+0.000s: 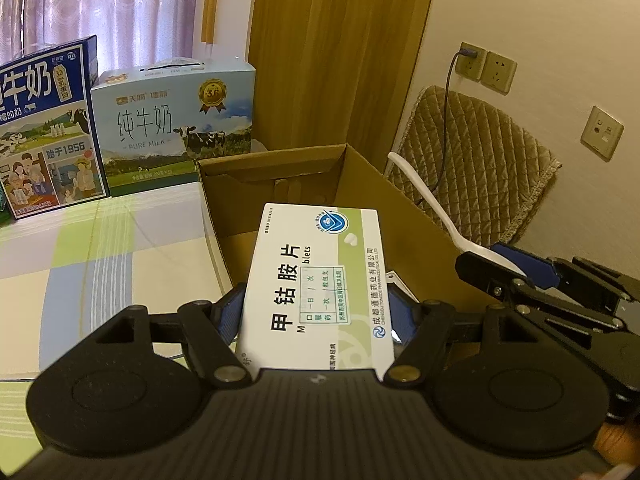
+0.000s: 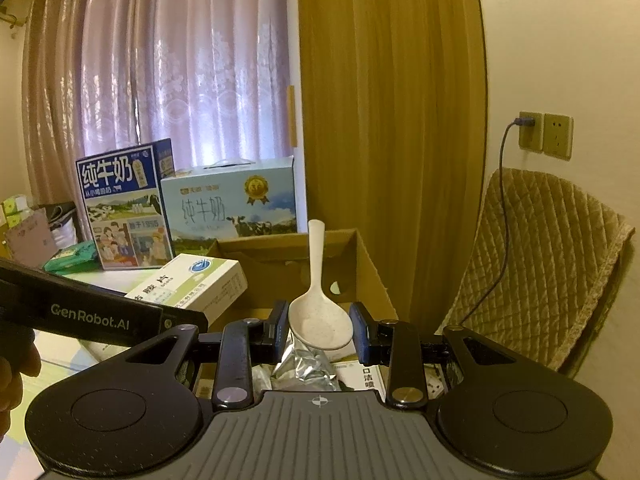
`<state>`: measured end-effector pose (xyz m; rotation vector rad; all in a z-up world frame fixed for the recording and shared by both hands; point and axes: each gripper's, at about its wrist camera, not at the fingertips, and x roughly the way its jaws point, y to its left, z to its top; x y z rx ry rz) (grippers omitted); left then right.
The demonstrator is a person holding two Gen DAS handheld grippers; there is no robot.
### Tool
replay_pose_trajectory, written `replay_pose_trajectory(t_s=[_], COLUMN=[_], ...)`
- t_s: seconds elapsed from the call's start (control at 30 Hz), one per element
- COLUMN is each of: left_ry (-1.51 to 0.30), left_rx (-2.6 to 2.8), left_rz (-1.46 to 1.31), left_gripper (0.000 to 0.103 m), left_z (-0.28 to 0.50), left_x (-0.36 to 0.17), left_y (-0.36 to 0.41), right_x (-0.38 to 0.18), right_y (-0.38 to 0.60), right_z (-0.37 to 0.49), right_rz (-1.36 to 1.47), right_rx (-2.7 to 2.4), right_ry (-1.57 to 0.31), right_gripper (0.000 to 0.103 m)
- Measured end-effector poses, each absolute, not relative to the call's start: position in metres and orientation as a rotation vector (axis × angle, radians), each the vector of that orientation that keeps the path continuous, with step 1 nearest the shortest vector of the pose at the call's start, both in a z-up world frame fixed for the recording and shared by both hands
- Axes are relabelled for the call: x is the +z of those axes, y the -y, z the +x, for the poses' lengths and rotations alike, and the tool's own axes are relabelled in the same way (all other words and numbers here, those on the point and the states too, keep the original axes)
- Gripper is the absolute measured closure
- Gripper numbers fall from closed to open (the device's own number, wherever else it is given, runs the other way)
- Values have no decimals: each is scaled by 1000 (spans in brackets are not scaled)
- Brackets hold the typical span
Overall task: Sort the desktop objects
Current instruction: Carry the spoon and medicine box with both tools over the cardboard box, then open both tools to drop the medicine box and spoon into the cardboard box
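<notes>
Left wrist view: my left tool (image 1: 316, 312) pinches the pill box (image 1: 316, 280) by its long sides, held flat over the near edge of the carton (image 1: 384, 200), which sits at the table's (image 1: 100, 248) right edge. Right wrist view: my right tool (image 2: 319, 334) pinches the spoon (image 2: 320, 316) at the bowl, handle pointing up and away, above the carton's (image 2: 372, 264) near end; a foil pack (image 2: 304, 368) and other packs already lie inside. Step in hand, I judge: drop both into the carton. To do it well, carry the pill box further in past the wall before spreading, keep it level, lower first. Spoon grip looks shallow on a curved bowl, may slip; tip the handle down inside, then let go. Keep the two tools apart, they sit close.
</notes>
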<state>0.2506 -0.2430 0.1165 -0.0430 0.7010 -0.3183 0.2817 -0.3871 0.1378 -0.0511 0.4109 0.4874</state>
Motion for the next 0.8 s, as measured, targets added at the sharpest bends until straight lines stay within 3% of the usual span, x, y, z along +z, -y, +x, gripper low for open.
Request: replay_pose_trajectory(t_s=[0.8], left_ry=[-735], left_rx=[-319], left_rz=[-73], left_gripper=[33], left_z=[270], left_x=[100], left_y=[249], right_x=[125], right_y=[386], right_z=[296], right_rz=[-46], right_rx=[483], right_ry=[-428], right_gripper=[73])
